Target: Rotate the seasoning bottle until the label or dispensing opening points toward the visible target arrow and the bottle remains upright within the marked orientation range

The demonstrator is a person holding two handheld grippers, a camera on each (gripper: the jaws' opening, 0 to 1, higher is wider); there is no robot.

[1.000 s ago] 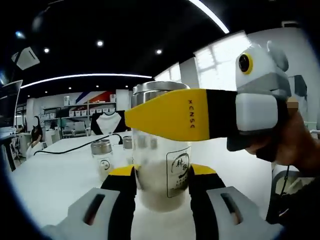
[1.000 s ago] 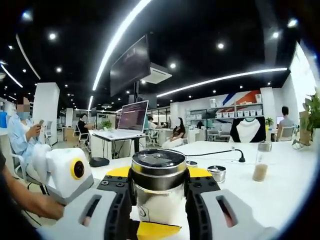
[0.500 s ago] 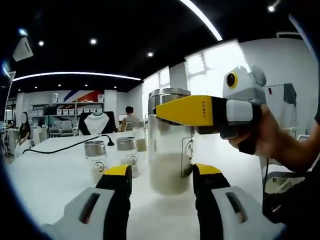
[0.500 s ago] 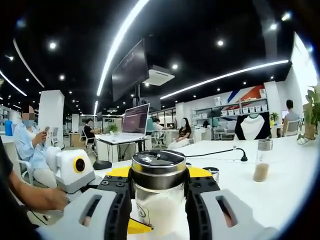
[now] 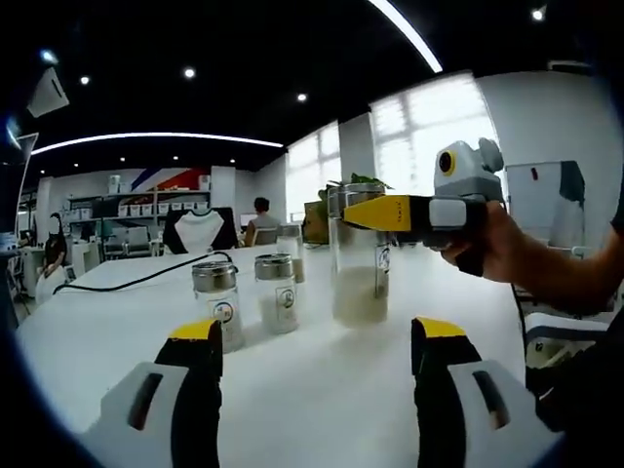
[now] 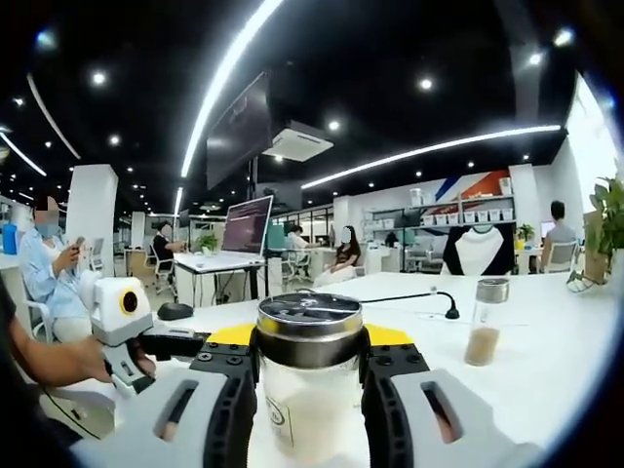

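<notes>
Glass seasoning bottle clamped near its lid by my right fingers, left gripper spread wide and clear: twisting off-axis could tip it on the table.

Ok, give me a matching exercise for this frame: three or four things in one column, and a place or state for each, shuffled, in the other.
Things:
1. large seasoning bottle
2. left gripper
3. two small shakers
4. black cable

Places or states:
A. open, jaws apart over bare table
B. standing side by side, left of the large bottle in the left gripper view
C. clamped below its metal lid by the right gripper
D. trailing across the white tabletop

Pairs: 1-C, 2-A, 3-B, 4-D
</notes>
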